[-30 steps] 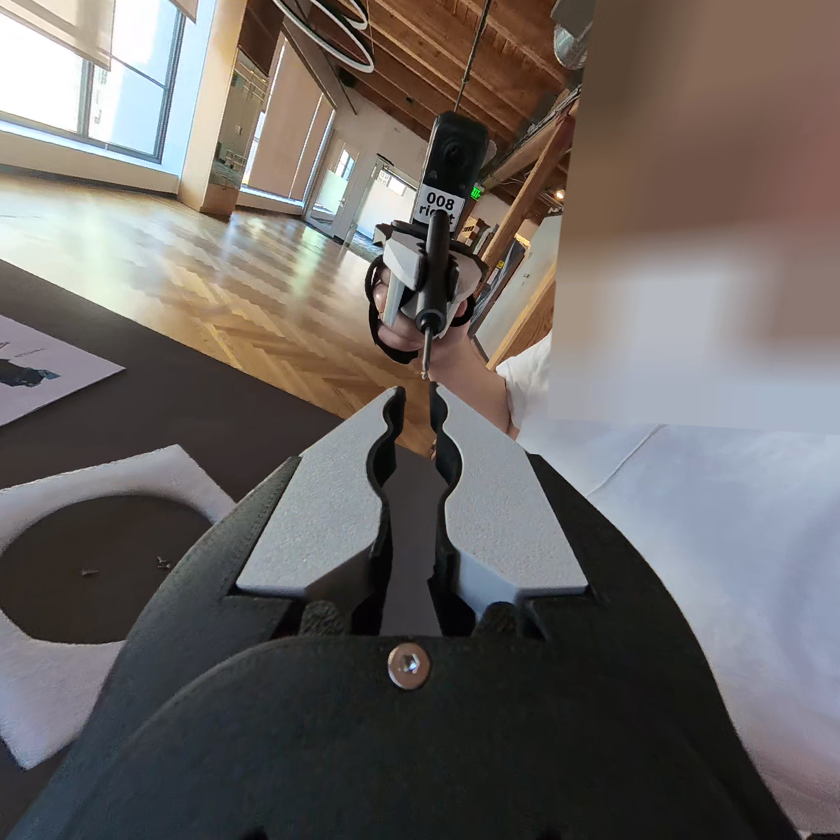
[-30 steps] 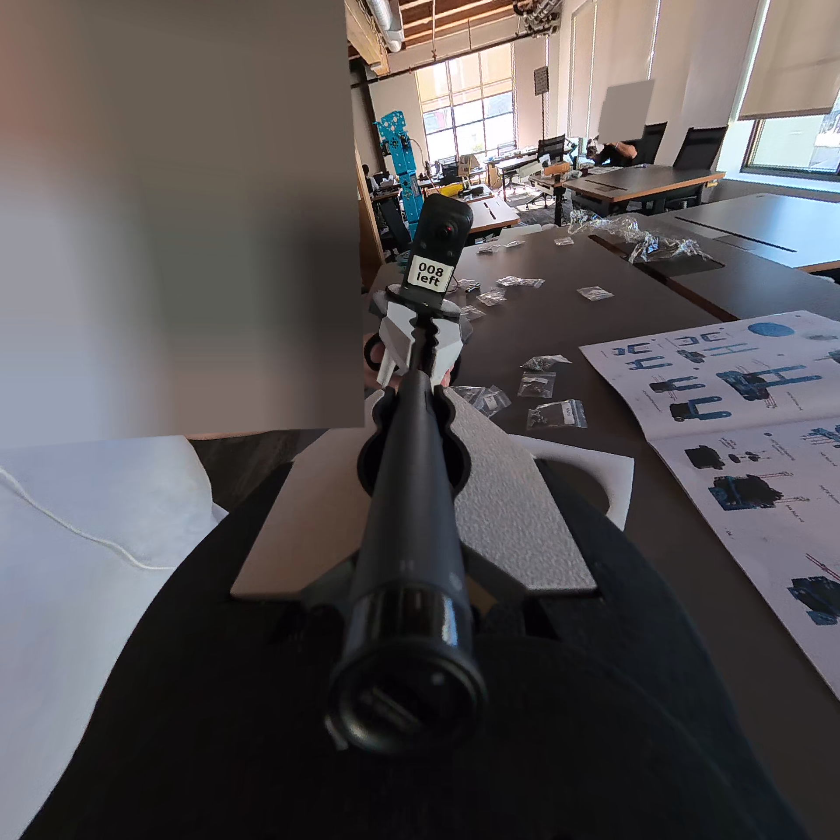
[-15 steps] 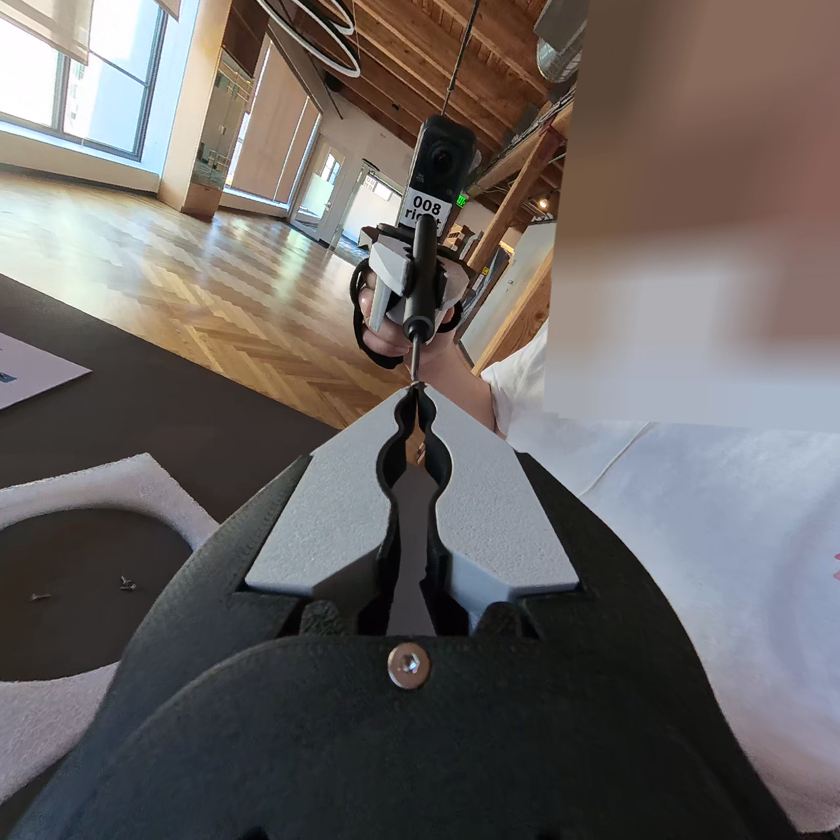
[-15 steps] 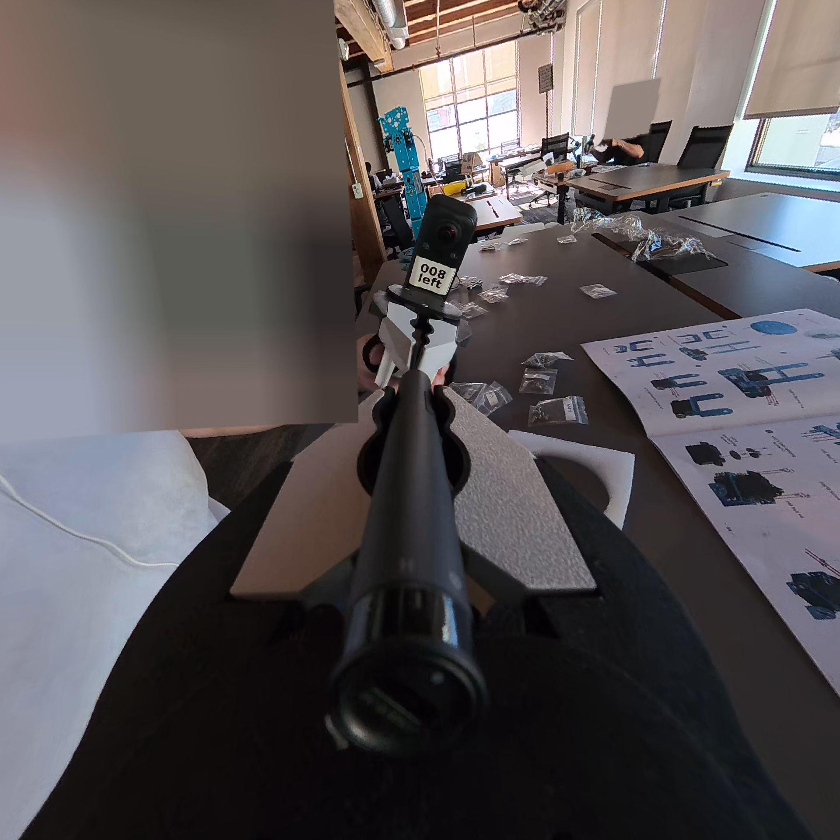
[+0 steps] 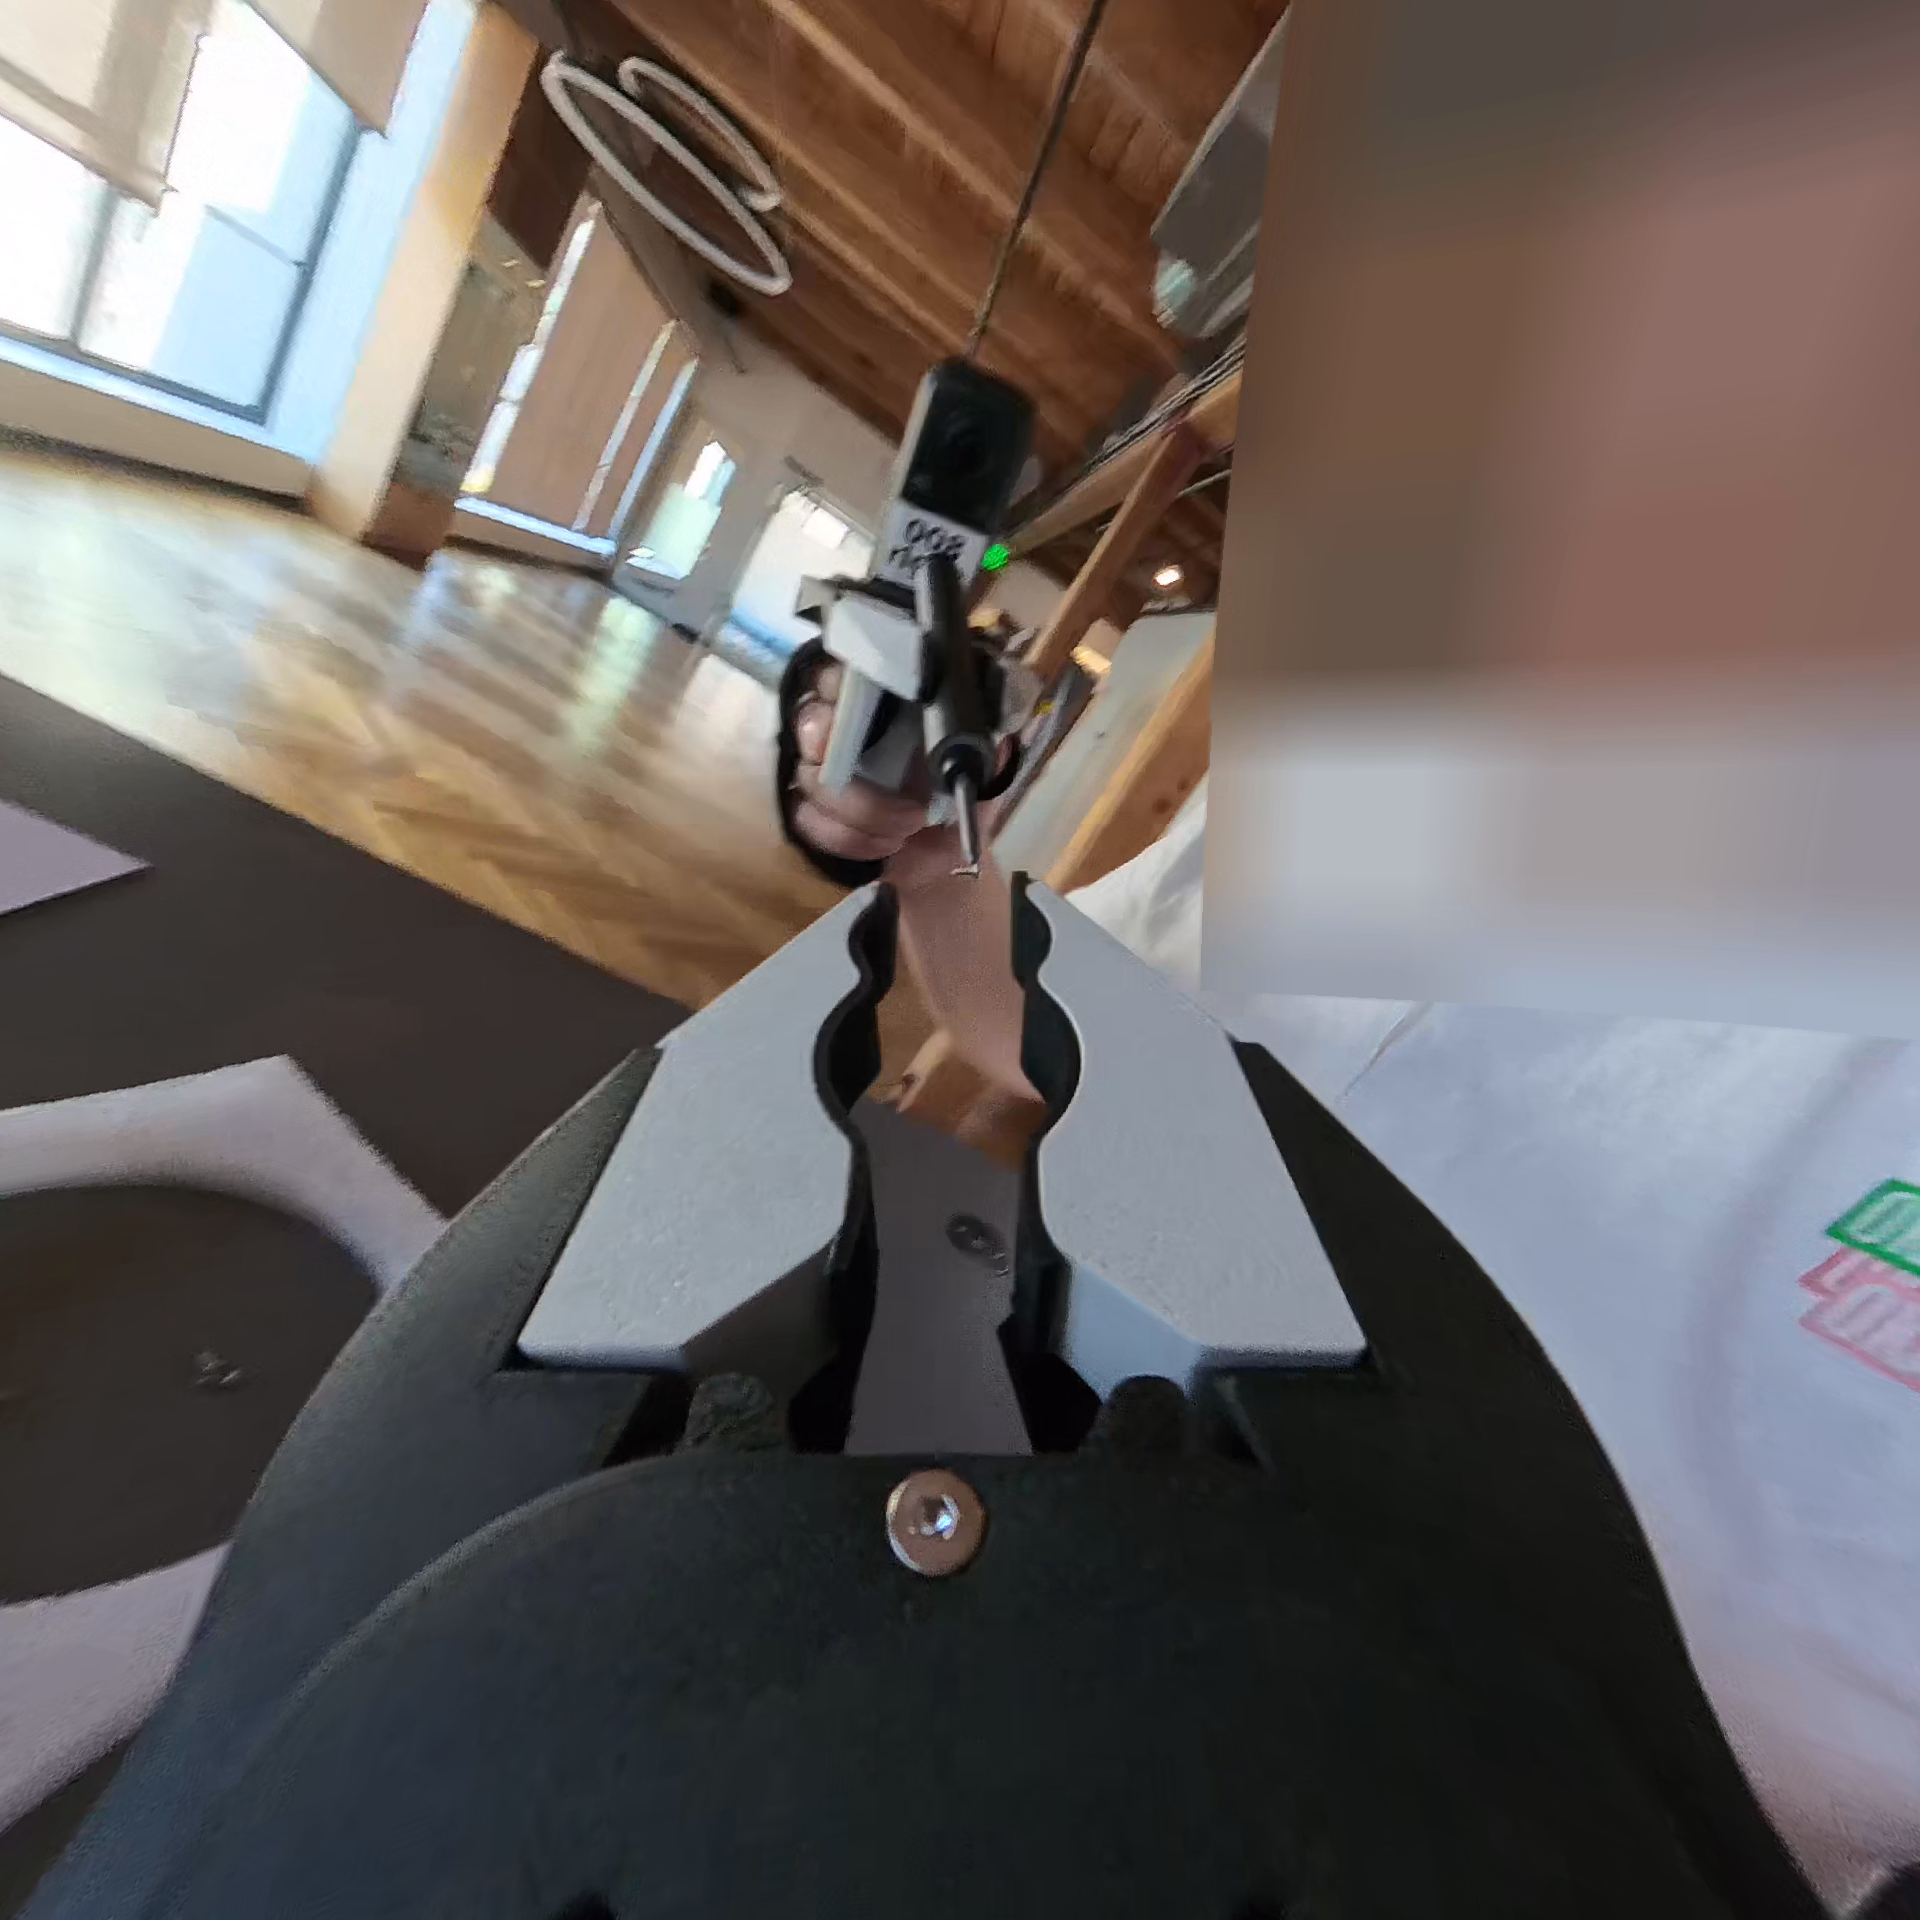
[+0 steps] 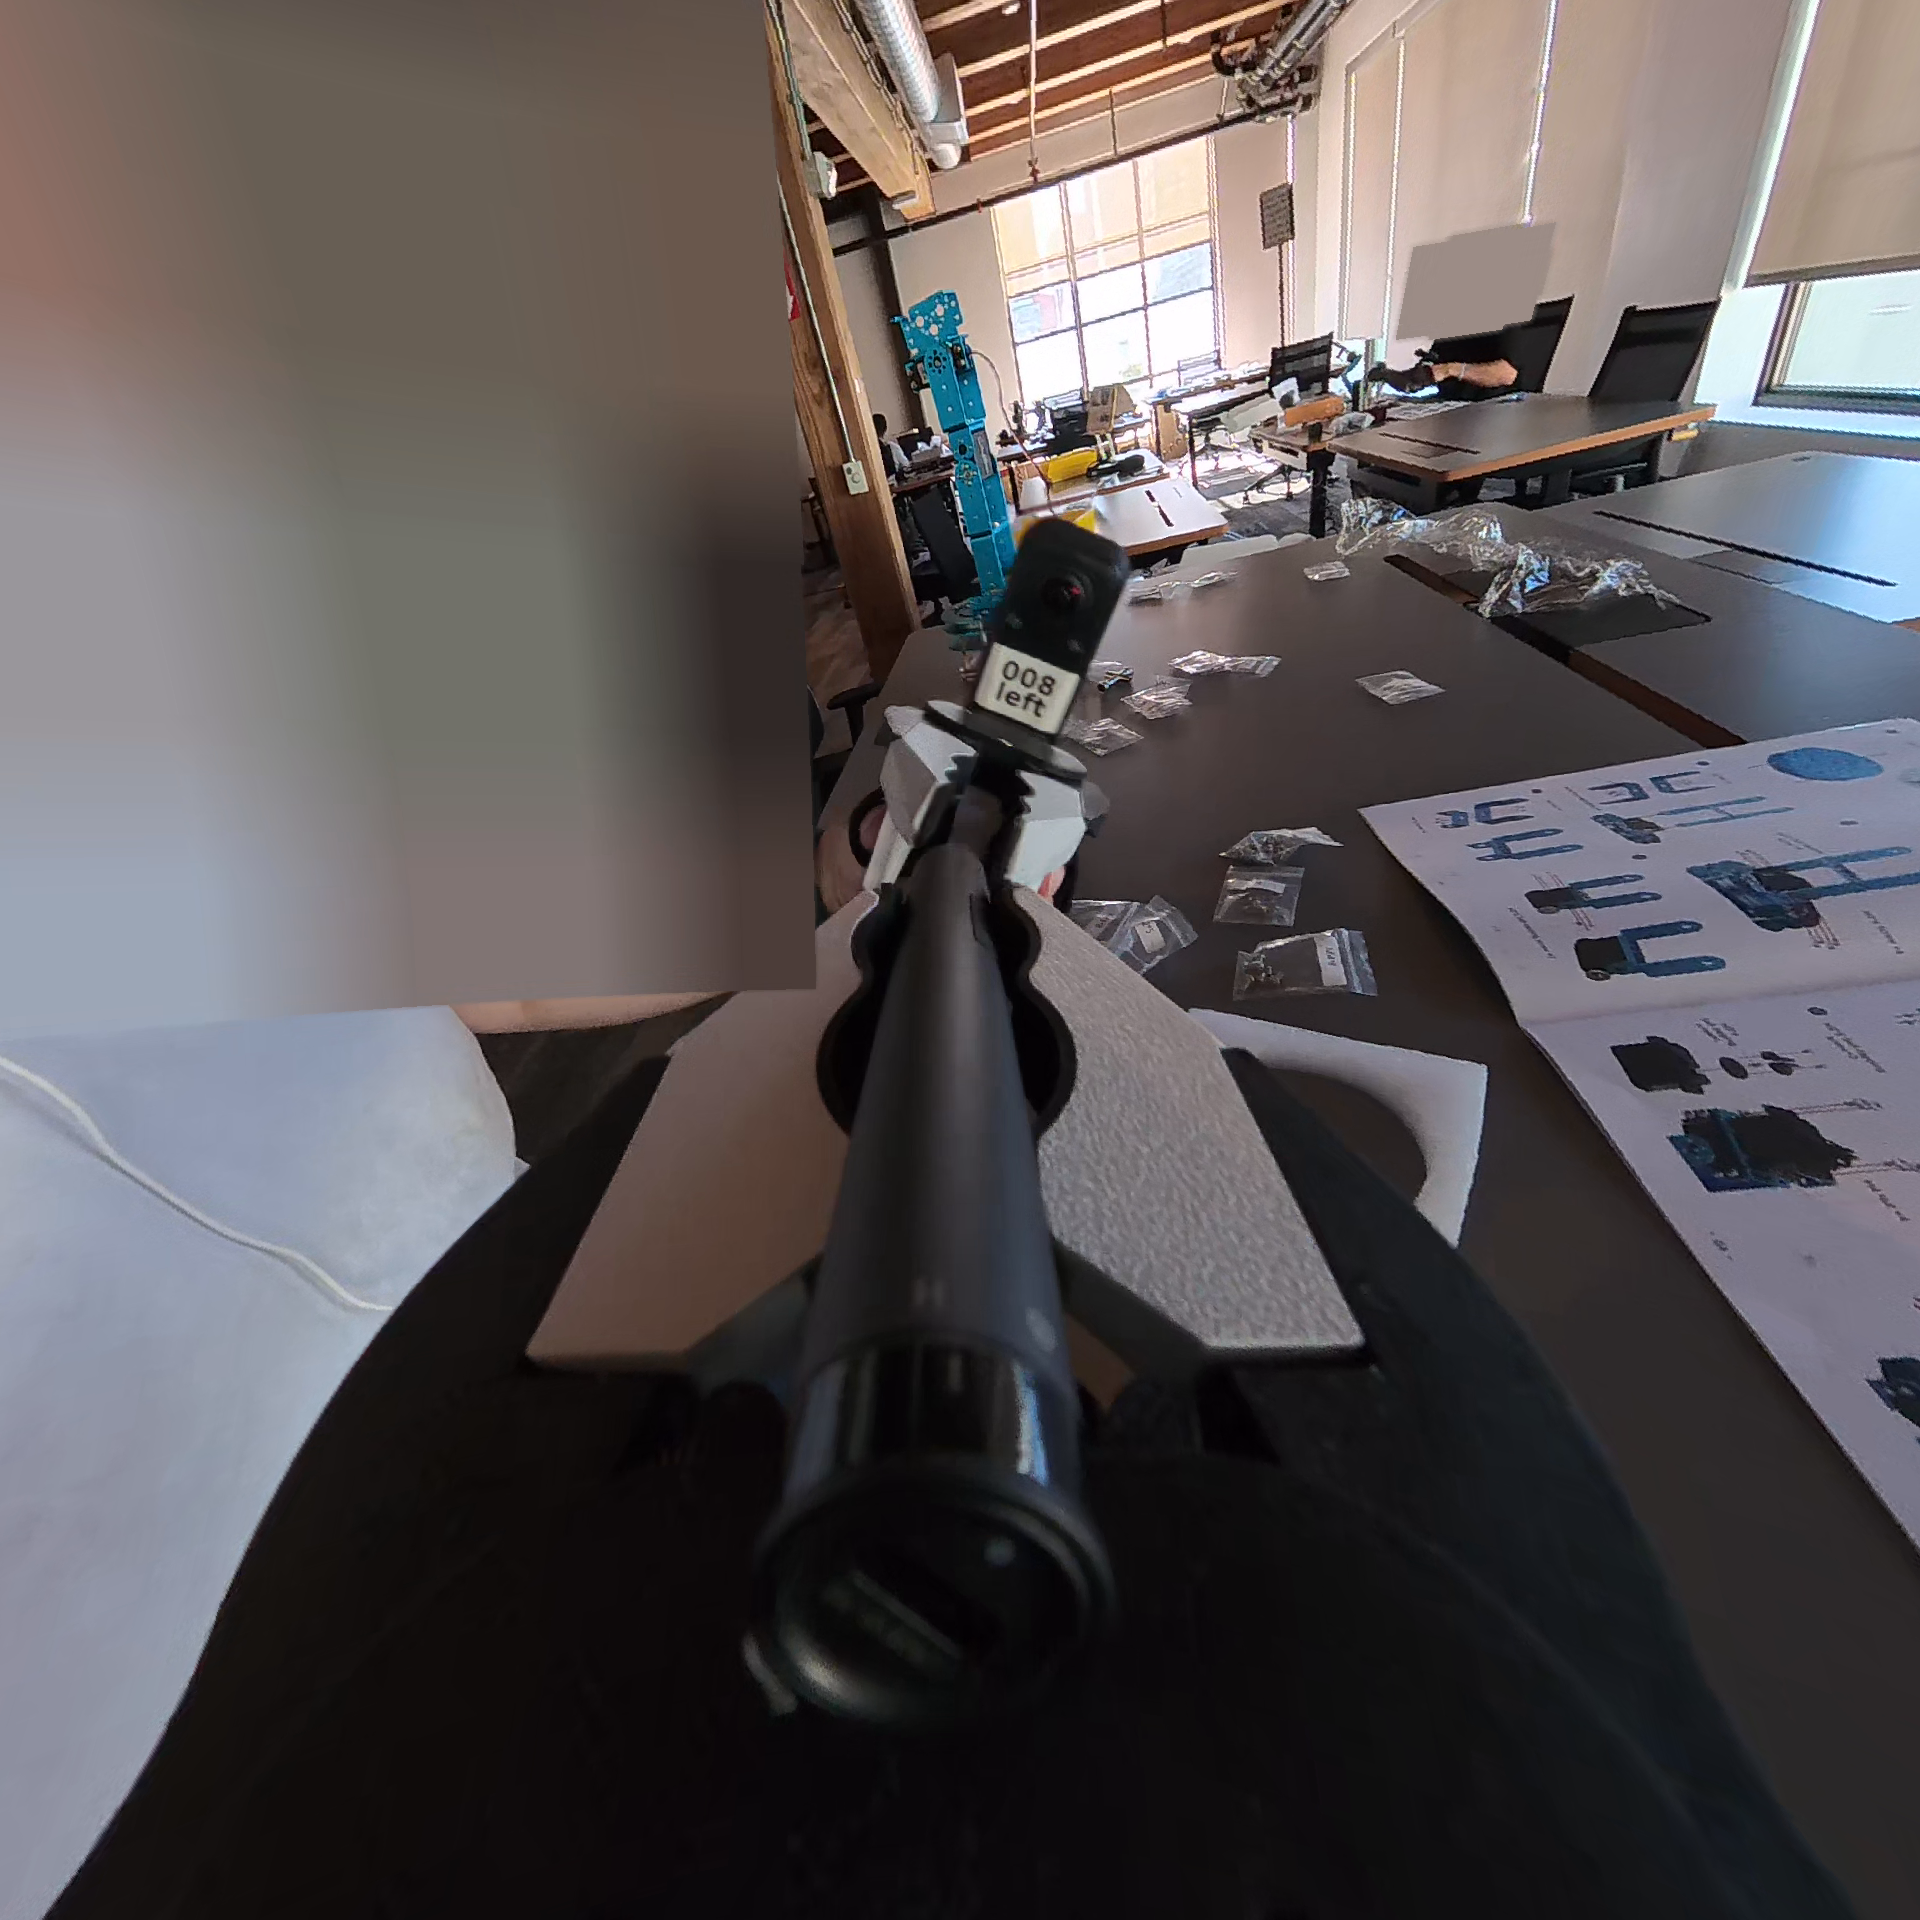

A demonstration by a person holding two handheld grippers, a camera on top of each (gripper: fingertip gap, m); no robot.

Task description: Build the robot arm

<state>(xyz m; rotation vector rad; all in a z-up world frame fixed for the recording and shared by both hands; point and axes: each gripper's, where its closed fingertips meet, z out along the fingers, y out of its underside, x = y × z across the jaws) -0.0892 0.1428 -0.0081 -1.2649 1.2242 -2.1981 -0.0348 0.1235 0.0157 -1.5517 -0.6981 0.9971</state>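
My right gripper (image 6: 945,920) is shut on a dark screwdriver (image 6: 935,1195), whose handle lies along the fingers and points at the other gripper. In the left wrist view the right gripper (image 5: 914,727) shows farther off, held by a hand. The screwdriver's bit (image 5: 964,821) points down at my left fingers, with a small screw (image 5: 970,871) at its tip. My left gripper (image 5: 951,904) is open and empty, its tips just below that screw. The left gripper also shows in the right wrist view (image 6: 982,831), just past the screwdriver's front end.
A white foam piece (image 5: 156,1122) with a round cutout lies on the dark table (image 5: 312,987), with small screws (image 5: 218,1371) inside it. An open instruction booklet (image 6: 1714,987) and several small plastic bags (image 6: 1299,961) lie to the right. The person's white shirt (image 5: 1558,1351) is close by.
My left gripper closed its tips around the bit's tip half a second ago and has now opened wide. A small screw now shows on the bit's tip. The right gripper stayed shut.
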